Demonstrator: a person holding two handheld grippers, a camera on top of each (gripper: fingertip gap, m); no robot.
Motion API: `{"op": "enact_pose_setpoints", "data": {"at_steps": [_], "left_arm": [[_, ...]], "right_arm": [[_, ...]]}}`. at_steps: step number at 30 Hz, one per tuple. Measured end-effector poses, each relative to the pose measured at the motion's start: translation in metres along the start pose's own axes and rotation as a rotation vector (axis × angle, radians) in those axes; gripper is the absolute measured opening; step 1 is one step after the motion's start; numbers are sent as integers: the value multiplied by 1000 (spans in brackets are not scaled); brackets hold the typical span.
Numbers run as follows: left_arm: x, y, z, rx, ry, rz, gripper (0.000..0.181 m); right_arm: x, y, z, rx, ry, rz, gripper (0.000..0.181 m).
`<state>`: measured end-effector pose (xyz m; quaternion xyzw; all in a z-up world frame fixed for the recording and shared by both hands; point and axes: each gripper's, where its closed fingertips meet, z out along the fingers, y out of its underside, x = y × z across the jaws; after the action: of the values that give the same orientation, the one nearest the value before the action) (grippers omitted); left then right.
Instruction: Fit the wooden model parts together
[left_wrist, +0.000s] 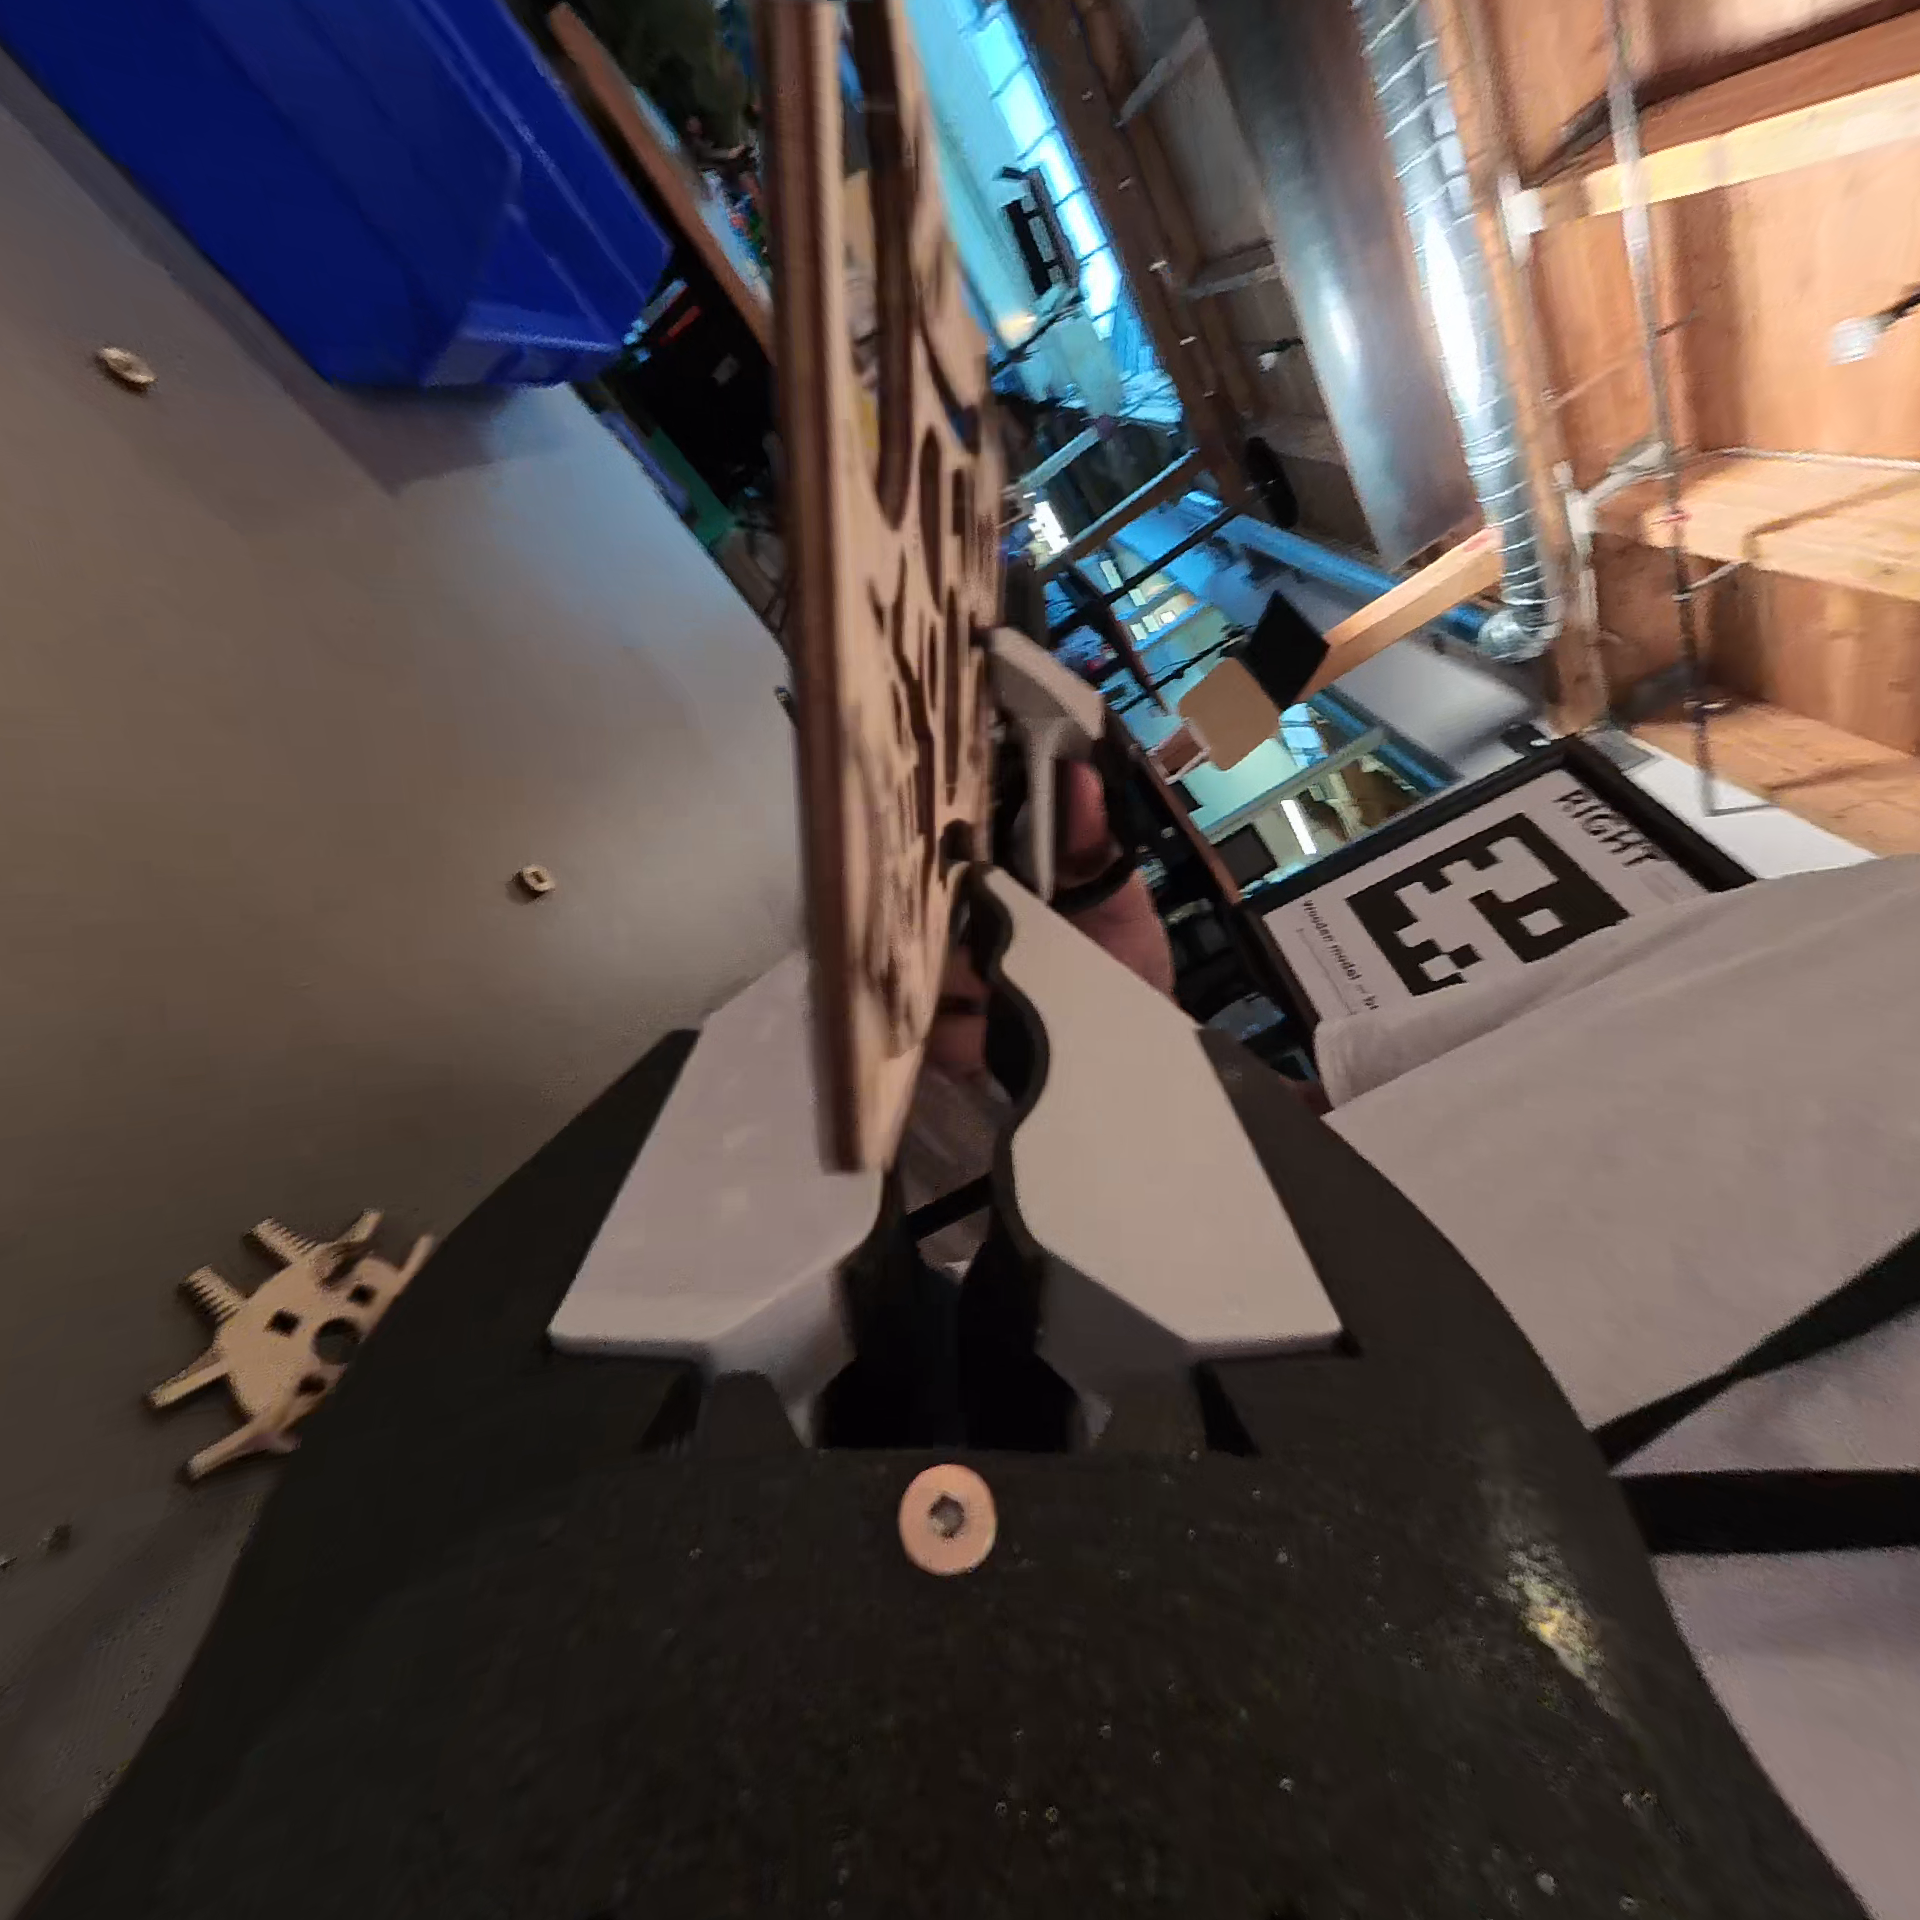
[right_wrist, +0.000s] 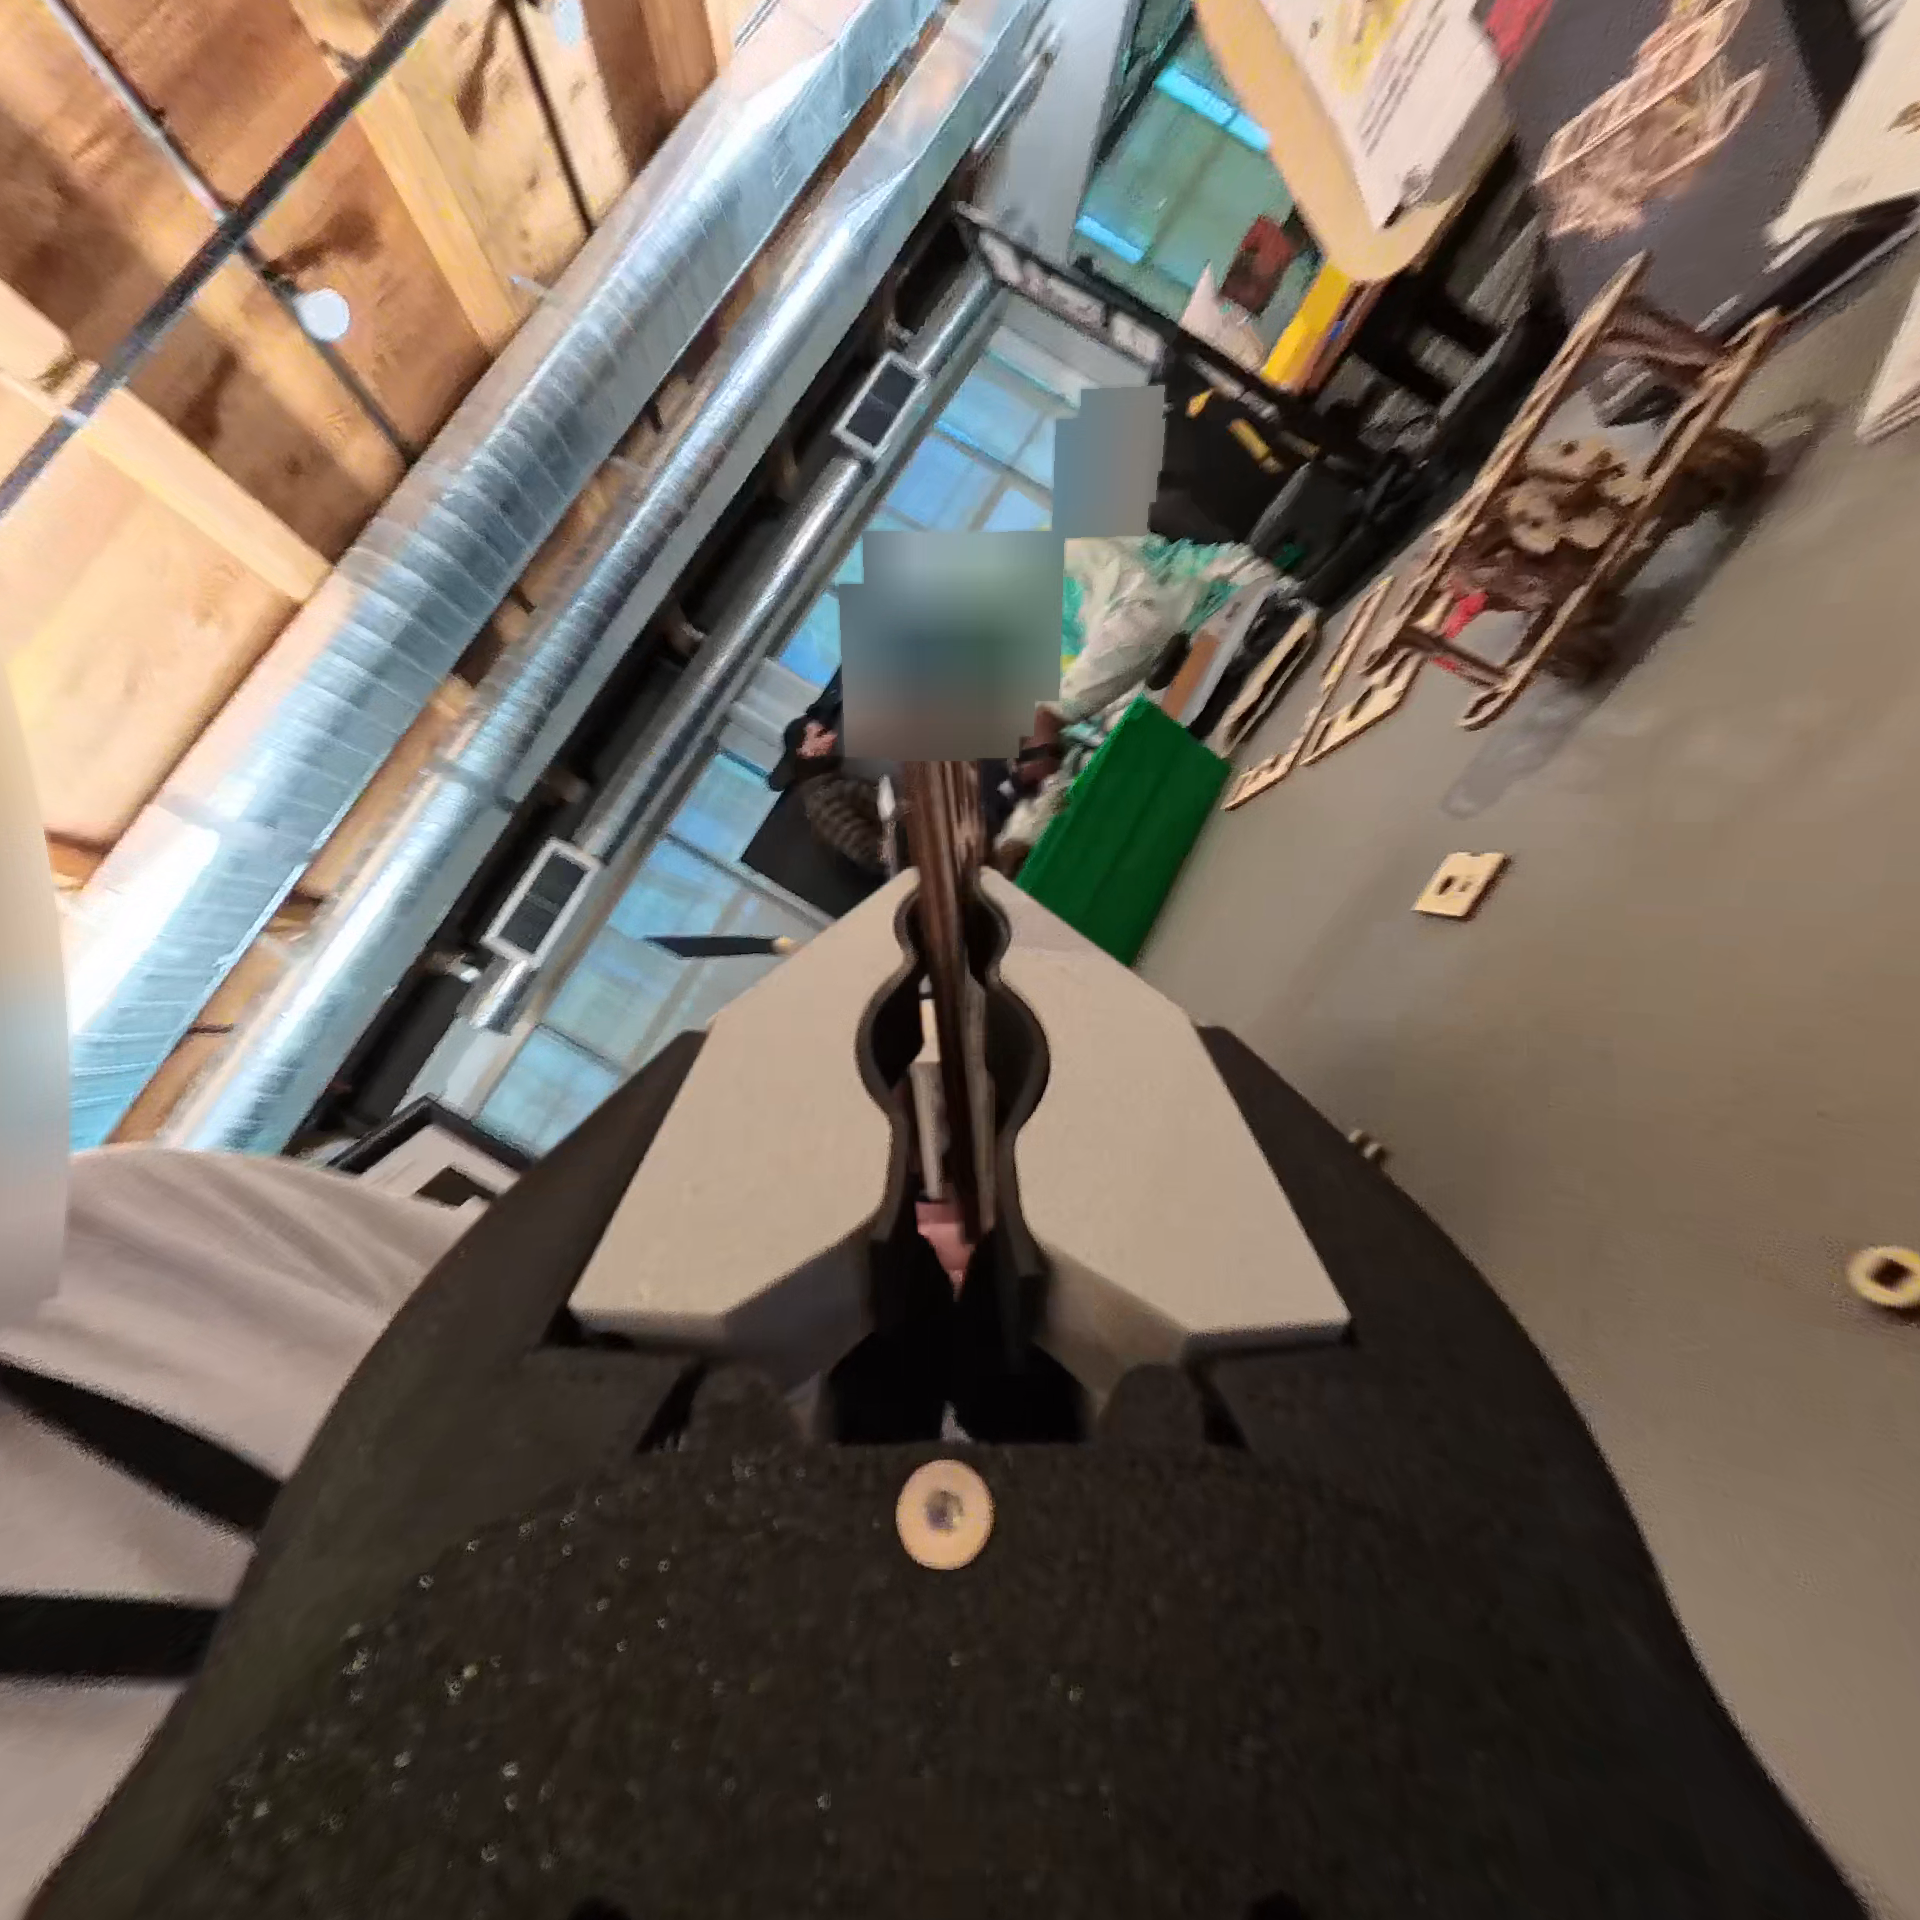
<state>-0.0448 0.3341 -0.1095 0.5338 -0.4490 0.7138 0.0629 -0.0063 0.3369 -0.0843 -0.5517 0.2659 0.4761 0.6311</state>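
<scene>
Both grippers are gripping one laser-cut plywood sheet (left_wrist: 894, 644): the left gripper (left_wrist: 894, 1039) nearly closed on its edge, the right gripper (right_wrist: 951, 914) pinching it edge-on. Fitting is looking barely begun, with a toothed cut-out piece (left_wrist: 281, 1340) and small square washers (left_wrist: 533, 882) lying loose on the grey table (left_wrist: 364, 727).

A white card (left_wrist: 1475, 914) with a black square marker pattern and printed words stands beside the grey worktop (left_wrist: 312, 727); writing not reproduced.

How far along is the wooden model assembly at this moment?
Done: a partly built wooden frame assembly stands on the grey table. In hand: both the left gripper and right gripper clamp a laser-cut wooden sheet lifted off the table. Left: loose pieces, such as a toothed part, lie unfitted.
</scene>
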Motion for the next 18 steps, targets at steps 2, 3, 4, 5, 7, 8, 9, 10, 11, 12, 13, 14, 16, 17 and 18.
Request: {"op": "enact_pose_setpoints", "data": {"at_steps": [2, 3, 4, 5, 7, 8, 9, 10, 11, 12, 13, 14, 16, 17, 18], "left_arm": [[7, -2, -3, -3, 37, 5, 0], [9, -1, -4, -21, 38, 22, 0], [10, -1, -6, -37, 38, 37, 0], [11, -3, -9, -45, 40, 45, 0], [13, -5, -16, -67, 49, 41, 0], [12, -7, -20, -71, 46, 38, 0], [11, -9, -23, -69, 45, 29, 0], [10, -10, -26, -75, 48, 15, 0], [8, -9, -28, -88, 51, 4, 0], [7, -6, -29, -108, 55, -7, 0], [6, -5, -31, -122, 57, -14, 0], [5, -5, -32, -123, 57, -15, 0], [7, -6, -33, -122, 78, -28, 0], [7, -7, -34, -118, 82, -31, 0], [8, -6, -34, -120, 87, -32, 0]], "right_arm": [[-1, 2, 1, 6, 3, -25, 1], [-3, 4, 0, -21, -3, -23, 1], [-3, 6, -1, -53, -2, -30, 2], [-5, 7, -2, -77, -5, -52, 5], [-8, 8, -6, -142, -23, -73, 18], [-7, 10, -9, -190, -22, -70, 23], [-5, 14, -12, -239, -13, -70, 24], [-2, 17, -15, -270, -4, -76, 22], [0, 20, -16, -285, 4, -81, 22], [-1, 24, -15, -303, -1, -85, 21], [-3, 28, -14, -322, -10, -93, 20], [-4, 32, -13, -340, -14, -107, 19], [-4, 42, -10, -384, -8, -131, 16], [-2, 46, -9, -403, -1, -139, 15], [-1, 48, -8, -409, 6, -142, 14]]}}
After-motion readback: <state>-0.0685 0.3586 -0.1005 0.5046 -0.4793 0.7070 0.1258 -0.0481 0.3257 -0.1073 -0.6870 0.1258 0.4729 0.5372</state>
